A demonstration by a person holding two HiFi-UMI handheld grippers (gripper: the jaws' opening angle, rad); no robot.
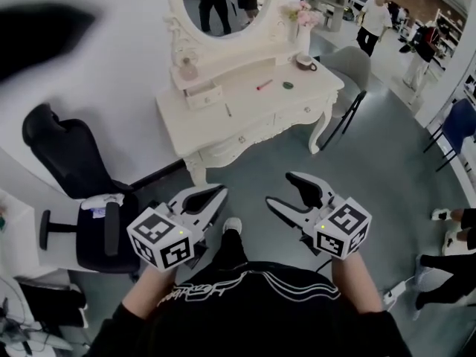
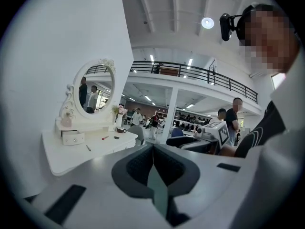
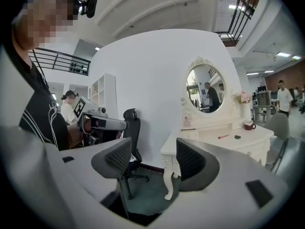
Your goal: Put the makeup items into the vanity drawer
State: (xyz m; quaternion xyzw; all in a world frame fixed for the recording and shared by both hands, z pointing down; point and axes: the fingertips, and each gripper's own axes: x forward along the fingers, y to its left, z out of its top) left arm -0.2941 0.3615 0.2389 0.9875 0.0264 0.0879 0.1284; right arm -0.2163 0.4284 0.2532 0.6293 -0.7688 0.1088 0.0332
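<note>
Cream-white wood is your target: the vanity [image 1: 245,117] stands well ahead of you across the floor [image 1: 372,162], and nothing on it is touched yet. On its top lie a red stick [image 1: 264,85], a dark green piece [image 1: 288,85] just beside it, and a pencil [image 1: 227,110] nearer the front edge. The small drawer [image 1: 202,96] below the mirror [image 1: 223,2] looks pulled out a little.

Your left gripper [image 1: 222,193] has its jaws pressed together on nothing. Your right gripper [image 1: 280,189] has its jaws spread wide, with only floor and a table leg [image 3: 167,185] showing between them.

I judge you're at the approach. Next, step in close and lower the spread right gripper over one item, likeliest the red stick. Open the left one if it's to help.
</note>
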